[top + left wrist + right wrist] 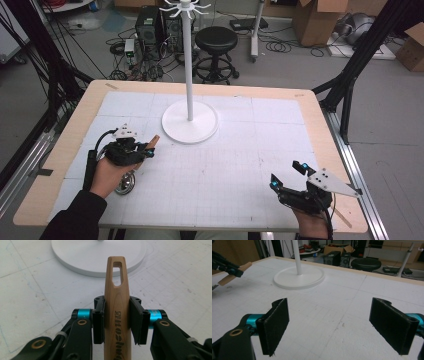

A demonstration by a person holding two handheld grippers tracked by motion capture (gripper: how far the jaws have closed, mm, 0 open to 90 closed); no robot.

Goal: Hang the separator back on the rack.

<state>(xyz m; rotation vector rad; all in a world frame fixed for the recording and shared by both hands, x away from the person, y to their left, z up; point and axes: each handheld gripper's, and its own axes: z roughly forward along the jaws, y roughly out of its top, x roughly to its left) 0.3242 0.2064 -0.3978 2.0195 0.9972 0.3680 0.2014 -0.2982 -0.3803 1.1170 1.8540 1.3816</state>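
Note:
My left gripper (147, 150) is shut on the wooden handle (116, 290) of a utensil, pads pressing its two sides. The handle has a hanging slot near its tip and points toward the white stand's round base (190, 129). A shiny metal bowl end (125, 184) shows below the hand, just above the mat. The stand's pole (189, 60) rises to a ring of hooks. My right gripper (287, 175) hovers near the table's front right, jaws wide open with nothing between its pads (274, 325). In the right gripper view the handle (244, 267) sticks out at far left.
A white gridded mat (240, 165) covers the wooden table (65, 150). Beyond the far edge stand a black stool (216, 40), computer towers (147, 25) and cardboard boxes (315, 20). Black frame posts (350, 75) flank the table.

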